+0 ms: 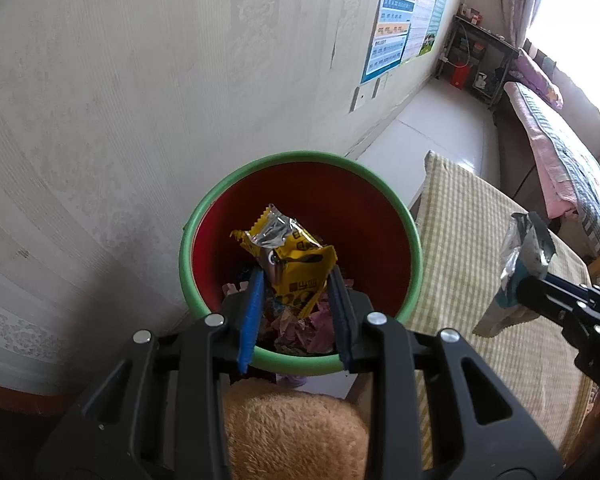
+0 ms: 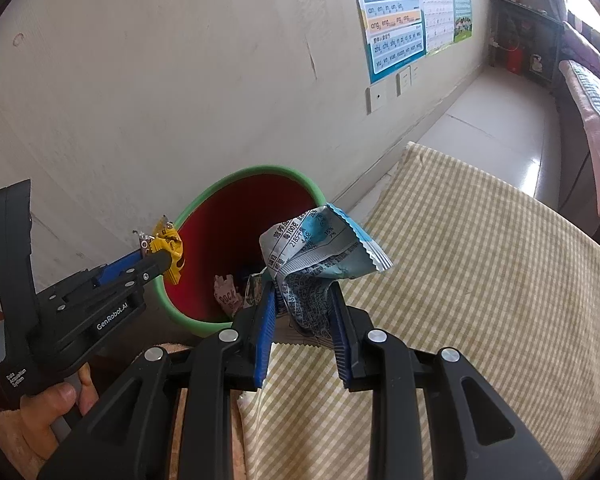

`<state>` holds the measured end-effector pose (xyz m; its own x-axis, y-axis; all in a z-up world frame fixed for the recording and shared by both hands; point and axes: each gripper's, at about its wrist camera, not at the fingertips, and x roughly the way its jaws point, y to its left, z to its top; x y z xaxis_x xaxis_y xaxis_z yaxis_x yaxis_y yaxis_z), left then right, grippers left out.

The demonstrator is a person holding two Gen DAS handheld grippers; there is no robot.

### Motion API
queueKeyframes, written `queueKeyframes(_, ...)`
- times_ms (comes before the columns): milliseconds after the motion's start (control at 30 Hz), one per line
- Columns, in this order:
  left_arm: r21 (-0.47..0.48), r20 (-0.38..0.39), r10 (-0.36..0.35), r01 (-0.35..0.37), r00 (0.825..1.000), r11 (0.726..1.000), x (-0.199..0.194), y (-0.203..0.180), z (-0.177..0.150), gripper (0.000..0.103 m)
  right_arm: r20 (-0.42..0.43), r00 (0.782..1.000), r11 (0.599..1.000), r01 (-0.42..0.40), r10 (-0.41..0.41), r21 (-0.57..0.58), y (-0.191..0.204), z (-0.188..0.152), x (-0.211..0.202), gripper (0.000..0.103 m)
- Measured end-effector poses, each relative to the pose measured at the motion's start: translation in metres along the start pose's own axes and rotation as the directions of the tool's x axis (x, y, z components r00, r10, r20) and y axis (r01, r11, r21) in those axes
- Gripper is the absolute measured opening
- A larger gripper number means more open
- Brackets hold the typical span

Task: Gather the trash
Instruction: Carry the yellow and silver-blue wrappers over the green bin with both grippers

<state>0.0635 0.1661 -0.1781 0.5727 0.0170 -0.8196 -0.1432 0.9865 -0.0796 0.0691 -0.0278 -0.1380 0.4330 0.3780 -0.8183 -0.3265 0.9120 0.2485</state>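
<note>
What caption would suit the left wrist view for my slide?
Left gripper holds a yellow wrapper over the green-rimmed red bin, while the right gripper waits with a blue-and-silver wrapper.

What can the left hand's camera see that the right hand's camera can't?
Only the left wrist view looks straight down into the bin at the pile of pink scraps.

Only the right wrist view shows the hand holding the left gripper, and the printing on the blue wrapper.

Both show the green-rimmed red bin, the yellow wrapper pinched by the left gripper, the blue wrapper pinched by the right gripper, the checked cloth and the wall posters.
</note>
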Motion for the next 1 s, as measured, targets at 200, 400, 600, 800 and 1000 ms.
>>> queueKeyframes(200, -0.025, -0.012, -0.018, 0.017, 1.000, 1.000, 0.007, 0.009, 0.005, 0.029, -0.008, 1.000, 1.000, -0.003, 0.003, -0.016, 0.006, 0.006, 0.007, 0.026)
queueKeyframes(400, -0.027, -0.006, -0.019, 0.019, 1.000, 0.999, 0.010, 0.011, 0.010, 0.029, -0.013, 1.000, 1.000, -0.005, 0.004, -0.030, 0.014, 0.016, 0.014, 0.026)
queueKeyframes(600, -0.031, -0.011, -0.014, 0.014, 1.000, 0.999, 0.014, 0.014, 0.011, 0.029, -0.019, 1.000, 0.999, -0.003, 0.002, -0.050, 0.021, 0.023, 0.021, 0.026)
queueKeyframes(800, -0.034, -0.025, -0.008, 0.008, 1.000, 0.999, 0.022, 0.019, 0.014, 0.029, -0.026, 1.000, 0.998, -0.006, 0.004, -0.062, 0.024, 0.029, 0.028, 0.026)
queueKeyframes(1000, -0.040, -0.032, -0.004, 0.003, 0.999, 0.999, 0.028, 0.022, 0.014, 0.029, -0.036, 0.999, 0.997, -0.009, 0.006, -0.072, 0.024, 0.032, 0.036, 0.027)
